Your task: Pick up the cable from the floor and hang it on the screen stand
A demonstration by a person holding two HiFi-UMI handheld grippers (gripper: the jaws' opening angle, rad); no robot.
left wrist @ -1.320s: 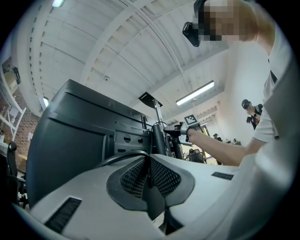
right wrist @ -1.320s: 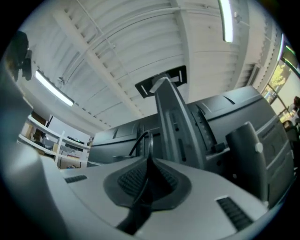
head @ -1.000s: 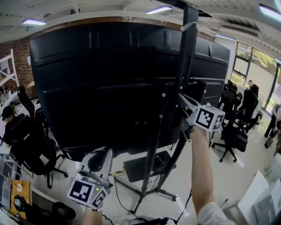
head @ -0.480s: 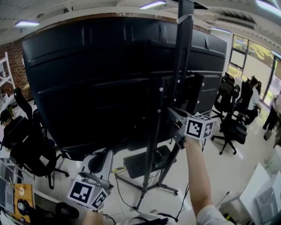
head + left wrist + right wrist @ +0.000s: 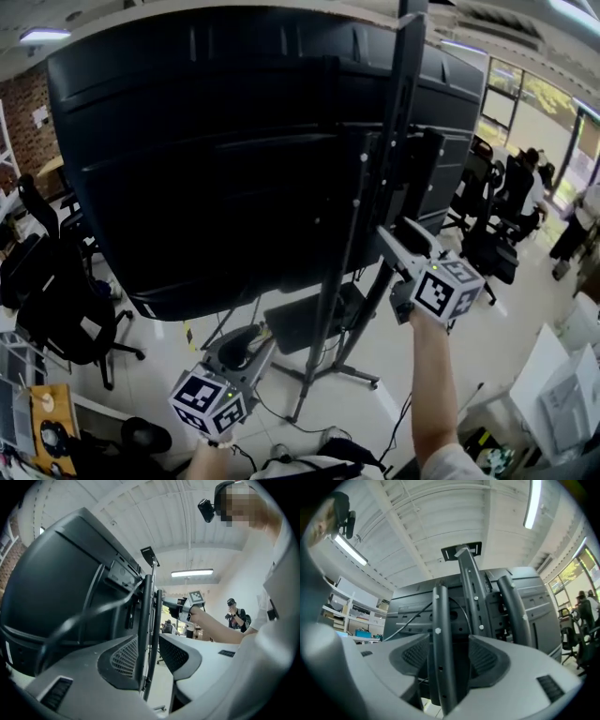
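A big black screen [image 5: 234, 159] hangs back-side out on a dark screen stand [image 5: 375, 234]. A dark cable [image 5: 79, 618] droops across the screen's back from near the stand's uprights; it is a thin line [image 5: 405, 620] in the right gripper view. My right gripper [image 5: 403, 236] is raised beside the uprights. Its jaws are opening, and a post [image 5: 440, 658] shows in the gap [image 5: 450, 644] with the pads off it. My left gripper [image 5: 248, 342] is low, pointing up at the stand. Its jaws are opening too [image 5: 152, 641], with nothing gripped.
The stand's feet and base plate [image 5: 300, 347] spread over the floor, with loose wires [image 5: 267, 412] by them. Black office chairs stand at the left [image 5: 66, 309] and right [image 5: 492, 244]. People are at the far right [image 5: 525, 183]. White boxes [image 5: 562, 394] sit at the lower right.
The right gripper has come down and back a little from the stand's post. The left gripper has shifted right and lower. The view has swung slightly left.
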